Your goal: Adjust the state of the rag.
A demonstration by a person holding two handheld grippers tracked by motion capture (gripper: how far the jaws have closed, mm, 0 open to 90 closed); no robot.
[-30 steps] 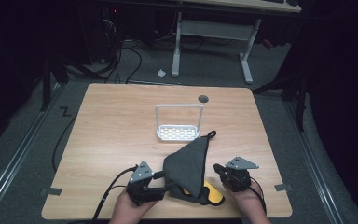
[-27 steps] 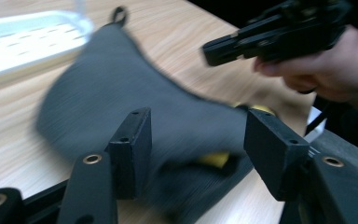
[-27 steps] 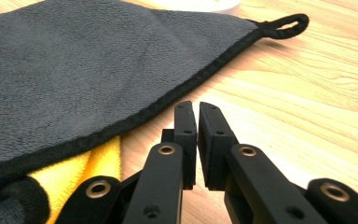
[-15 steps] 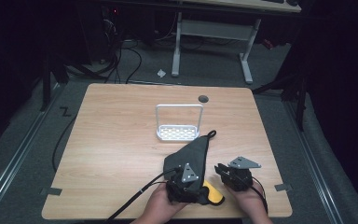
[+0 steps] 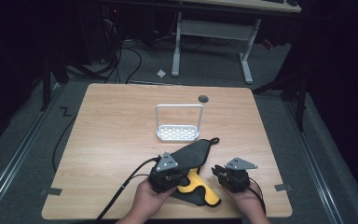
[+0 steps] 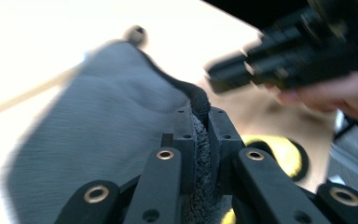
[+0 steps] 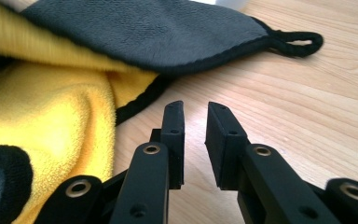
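While the grey-and-yellow cloth (image 5: 193, 170) lies low and centre on the table (image 5: 116, 126), the left hand-held gripper (image 6: 200, 135) has just been closing and now pinches the cloth's dark edge. At lower right, the right hand-held gripper (image 7: 196, 126) sits slightly open on nothing, just beside the cloth.

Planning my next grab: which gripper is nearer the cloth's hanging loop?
Left. The left gripper is clamped on the cloth below its hanging loop; the right gripper sits empty beside the cloth's edge.
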